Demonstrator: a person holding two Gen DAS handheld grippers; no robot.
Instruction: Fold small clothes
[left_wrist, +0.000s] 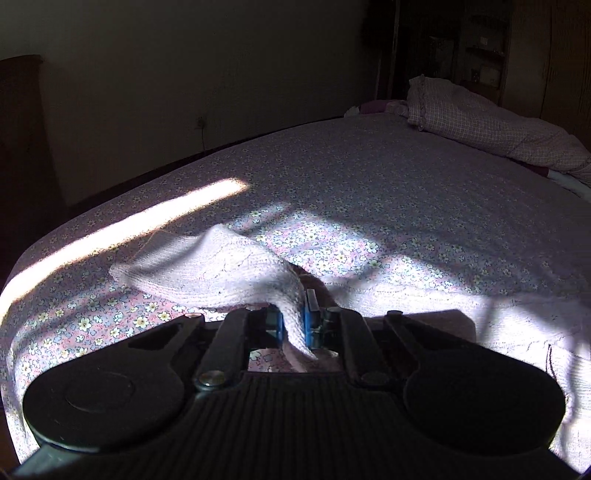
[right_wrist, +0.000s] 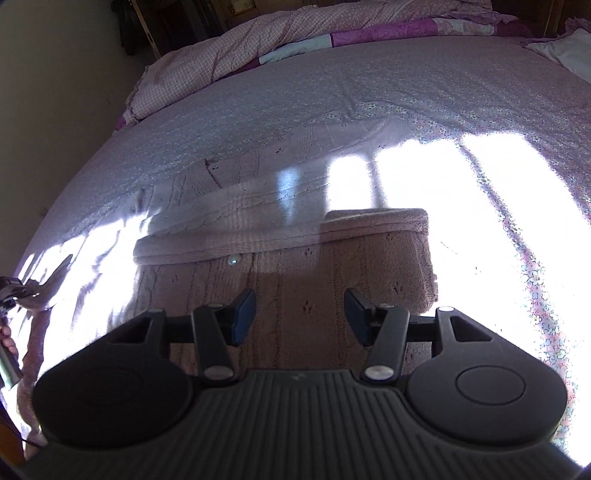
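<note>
A small pink knit cardigan (right_wrist: 280, 236) lies on the flowered bedsheet (right_wrist: 332, 96), with a sleeve folded across its body and a pearl button (right_wrist: 233, 260) showing. My right gripper (right_wrist: 300, 317) is open and empty just above the cardigan's lower part. My left gripper (left_wrist: 293, 325) is shut on a part of the cardigan (left_wrist: 221, 266), which it holds lifted off the sheet; the rest of the garment (left_wrist: 480, 306) lies to the right. The left gripper also shows at the left edge of the right wrist view (right_wrist: 11, 291).
A rumpled pink checked quilt (right_wrist: 229, 55) lies along the far side of the bed, also in the left wrist view (left_wrist: 491, 125). A wall (left_wrist: 184, 74) runs beyond the bed's far edge. Bright sun patches (right_wrist: 461, 206) wash out part of the sheet.
</note>
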